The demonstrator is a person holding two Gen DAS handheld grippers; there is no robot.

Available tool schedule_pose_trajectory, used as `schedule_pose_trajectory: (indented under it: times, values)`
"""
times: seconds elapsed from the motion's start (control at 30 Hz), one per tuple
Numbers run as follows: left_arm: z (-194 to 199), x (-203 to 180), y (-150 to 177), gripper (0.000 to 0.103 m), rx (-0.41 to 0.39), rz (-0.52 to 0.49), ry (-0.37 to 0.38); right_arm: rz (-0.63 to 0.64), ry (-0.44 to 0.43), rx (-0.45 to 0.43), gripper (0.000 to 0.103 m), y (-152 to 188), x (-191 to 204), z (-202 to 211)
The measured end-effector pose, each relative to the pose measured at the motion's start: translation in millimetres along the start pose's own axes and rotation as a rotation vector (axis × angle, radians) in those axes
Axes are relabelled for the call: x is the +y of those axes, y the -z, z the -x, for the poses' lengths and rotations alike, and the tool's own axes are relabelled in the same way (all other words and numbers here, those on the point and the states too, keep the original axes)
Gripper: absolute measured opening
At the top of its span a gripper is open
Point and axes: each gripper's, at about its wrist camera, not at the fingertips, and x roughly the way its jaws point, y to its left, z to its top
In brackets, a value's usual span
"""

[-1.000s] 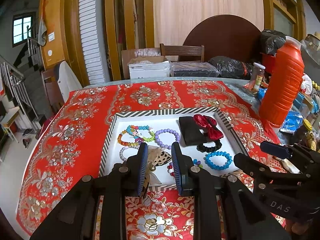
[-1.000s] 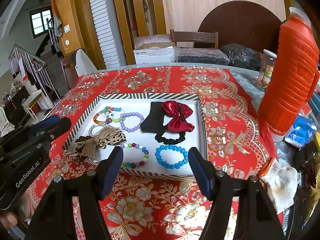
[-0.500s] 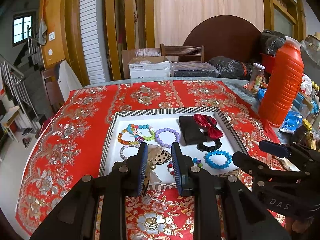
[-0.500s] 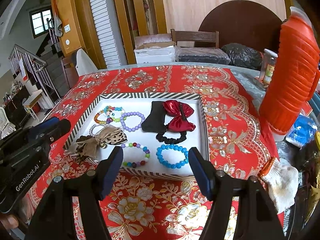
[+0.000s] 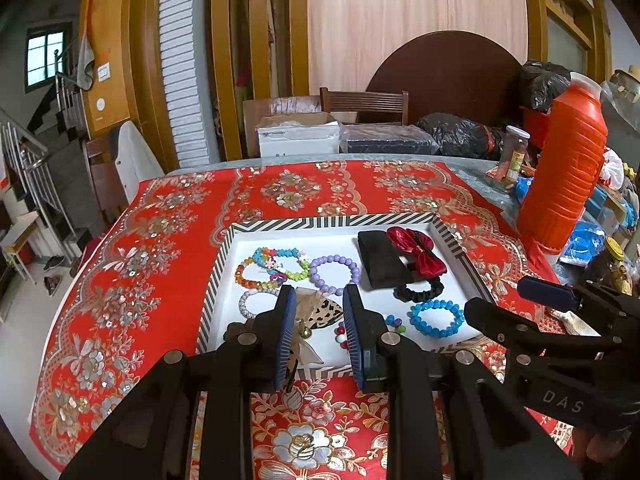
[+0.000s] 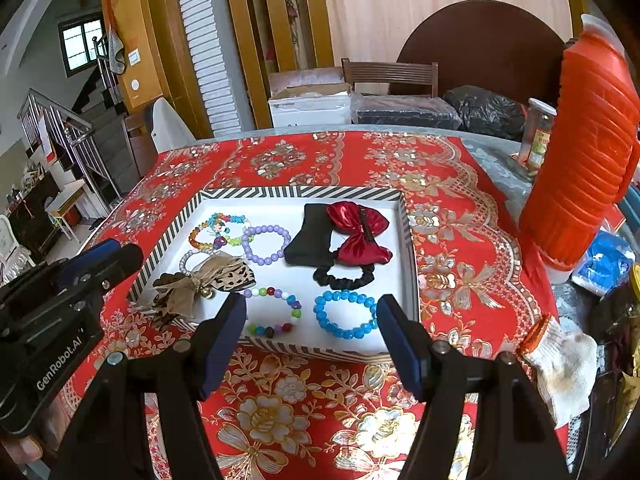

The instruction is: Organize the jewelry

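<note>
Left gripper (image 5: 319, 334) parted above tray (image 5: 224, 268), bracelets (image 5: 334, 269)

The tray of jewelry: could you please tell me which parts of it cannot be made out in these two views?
- Left wrist view: the left gripper covers most of the multicolour bracelet and the lower part of the leopard bow.
- Left wrist view: the tray has its near right corner behind the right gripper.
- Right wrist view: the clear bead bracelet lies partly under the bow.
- Right wrist view: the bow's small bell is too small to read.
</note>
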Motion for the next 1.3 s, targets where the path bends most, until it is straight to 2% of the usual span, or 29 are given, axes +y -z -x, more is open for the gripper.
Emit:
schedule_pose_trajectory:
  times: [1.3]
  values:
    - [-6.2, -0.4, 5.5, 0.022, 0.003, -0.011, -0.003, 0.027, -0.006, 0.011, 0.072, -2.0, 6.5, -0.8]
